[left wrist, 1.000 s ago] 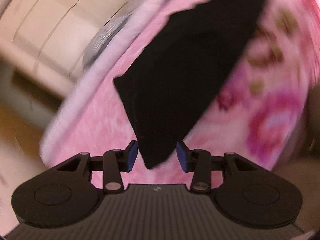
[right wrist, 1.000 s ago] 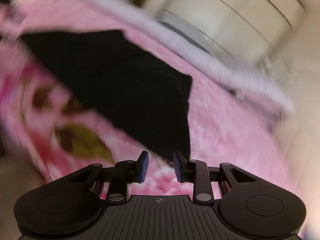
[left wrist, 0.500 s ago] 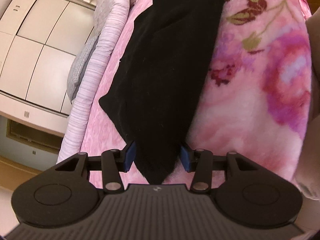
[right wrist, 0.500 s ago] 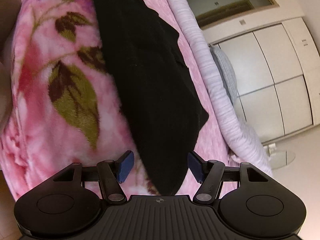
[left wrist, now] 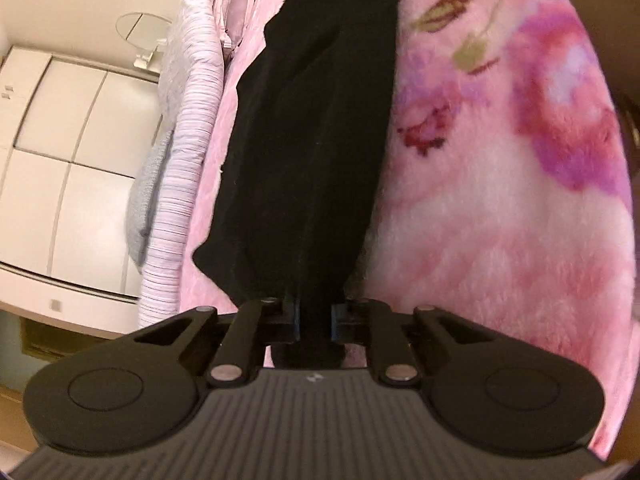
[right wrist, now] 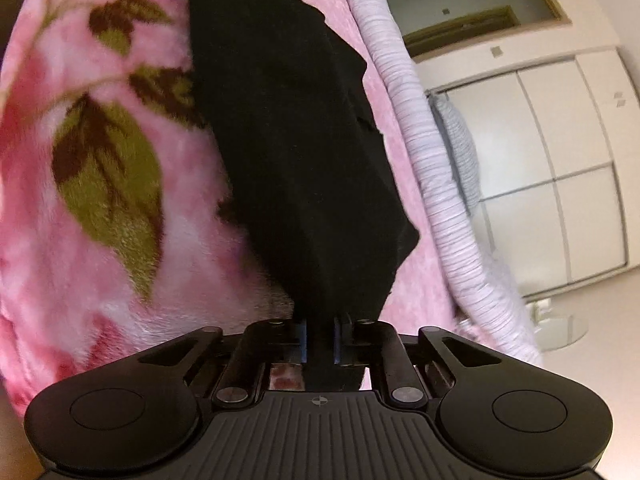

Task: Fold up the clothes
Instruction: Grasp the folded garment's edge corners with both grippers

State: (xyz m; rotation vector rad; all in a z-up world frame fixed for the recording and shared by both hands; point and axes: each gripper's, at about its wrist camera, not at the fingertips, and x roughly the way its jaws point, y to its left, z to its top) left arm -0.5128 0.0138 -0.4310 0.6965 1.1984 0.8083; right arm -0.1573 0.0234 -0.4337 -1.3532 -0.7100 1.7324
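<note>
Fleece spreads under both our grippers: a pink floral blanket [left wrist: 500, 208] covers the bed, with a plainer pink sheet [right wrist: 420, 280] beyond it, then a lilac striped duvet [left wrist: 184, 184] rolled along the far edge beside a grey pillow [left wrist: 146, 200], and past those a wall of white cupboard doors [right wrist: 560, 168]. We hold both tools angled downward toward the bed. The left gripper [left wrist: 314, 318] has its jaws closing, blue pads pinching one near end of the black garment [left wrist: 312, 140], which lies in a long band running away from us across the blanket. The right gripper [right wrist: 320, 340] is likewise closing, its jaws nipping the garment's other near end, dark cloth bunched between the pads.
</note>
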